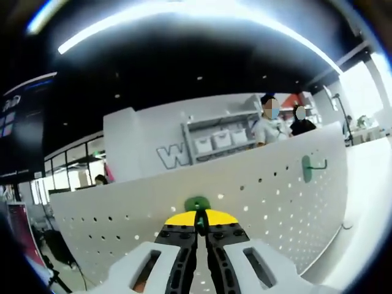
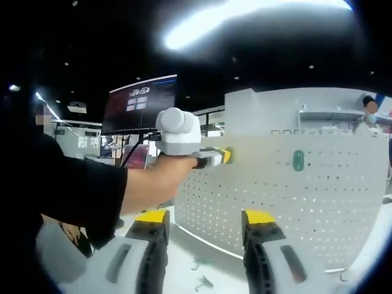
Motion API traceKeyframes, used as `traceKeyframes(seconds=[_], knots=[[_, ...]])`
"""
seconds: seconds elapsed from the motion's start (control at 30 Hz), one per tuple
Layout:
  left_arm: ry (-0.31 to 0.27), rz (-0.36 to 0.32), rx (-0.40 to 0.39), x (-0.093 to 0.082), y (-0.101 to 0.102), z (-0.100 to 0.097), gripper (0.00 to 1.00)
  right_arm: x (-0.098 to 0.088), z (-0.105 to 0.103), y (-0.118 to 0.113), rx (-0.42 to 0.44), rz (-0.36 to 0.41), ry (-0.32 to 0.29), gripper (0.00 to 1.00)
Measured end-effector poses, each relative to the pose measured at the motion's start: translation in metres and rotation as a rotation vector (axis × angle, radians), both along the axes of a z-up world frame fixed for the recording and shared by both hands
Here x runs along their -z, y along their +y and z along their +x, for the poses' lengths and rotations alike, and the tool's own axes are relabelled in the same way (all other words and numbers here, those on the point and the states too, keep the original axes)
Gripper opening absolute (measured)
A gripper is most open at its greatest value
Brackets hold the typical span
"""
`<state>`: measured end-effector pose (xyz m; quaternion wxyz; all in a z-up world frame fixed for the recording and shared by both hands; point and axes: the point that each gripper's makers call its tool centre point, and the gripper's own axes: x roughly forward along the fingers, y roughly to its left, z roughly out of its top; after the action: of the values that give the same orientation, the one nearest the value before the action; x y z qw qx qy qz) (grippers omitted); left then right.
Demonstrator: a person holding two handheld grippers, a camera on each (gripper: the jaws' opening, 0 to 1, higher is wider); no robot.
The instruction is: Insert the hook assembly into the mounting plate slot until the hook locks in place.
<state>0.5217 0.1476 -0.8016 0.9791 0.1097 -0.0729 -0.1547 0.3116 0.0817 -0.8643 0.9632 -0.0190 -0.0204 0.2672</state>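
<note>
Pinched between the closed jaws of the left gripper (image 1: 200,228), a green hook assembly (image 1: 197,204) was held against the white perforated mounting plate (image 1: 269,196), a second green hook (image 1: 307,168) already hung there, right gripper (image 2: 207,228) held agape, empty.

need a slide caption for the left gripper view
Left claw shut on a green hook, held up to the white pegboard; a second green hook is already mounted.

The pegboard (image 1: 288,202) looks like matt white sheet metal, smooth and punched with holes. The hook assembly (image 1: 197,204) has a smooth green plastic base, as does the mounted hook (image 2: 298,160). The left gripper (image 1: 197,229) has matt white plastic housing and yellow-tipped black jaws.
</note>
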Motion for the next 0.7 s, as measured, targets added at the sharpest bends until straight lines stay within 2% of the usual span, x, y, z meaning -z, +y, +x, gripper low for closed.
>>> traceKeyframes(seconds=[0.47,0.57,0.6,0.63,0.7], knots=[[-0.031,0.07,-0.018,0.0008,-0.0003,0.0006,0.05,-0.0046,0.0023,-0.0097,0.03,0.02,-0.01,0.51],[-0.049,0.116,-0.022,0.0018,-0.0008,0.001,0.05,-0.0043,0.0023,-0.0097,0.028,0.021,-0.008,0.51],[-0.064,0.182,-0.032,0.0012,-0.0008,0.0006,0.05,-0.0042,0.002,-0.0091,0.024,0.024,-0.006,0.51],[-0.07,0.215,-0.038,0.0016,-0.0017,-0.0001,0.05,-0.0042,0.0018,-0.0088,0.023,0.024,-0.006,0.51],[-0.069,0.206,-0.04,0.0025,-0.0025,0.0018,0.05,-0.0046,0.0015,-0.0081,0.02,0.025,-0.007,0.51]])
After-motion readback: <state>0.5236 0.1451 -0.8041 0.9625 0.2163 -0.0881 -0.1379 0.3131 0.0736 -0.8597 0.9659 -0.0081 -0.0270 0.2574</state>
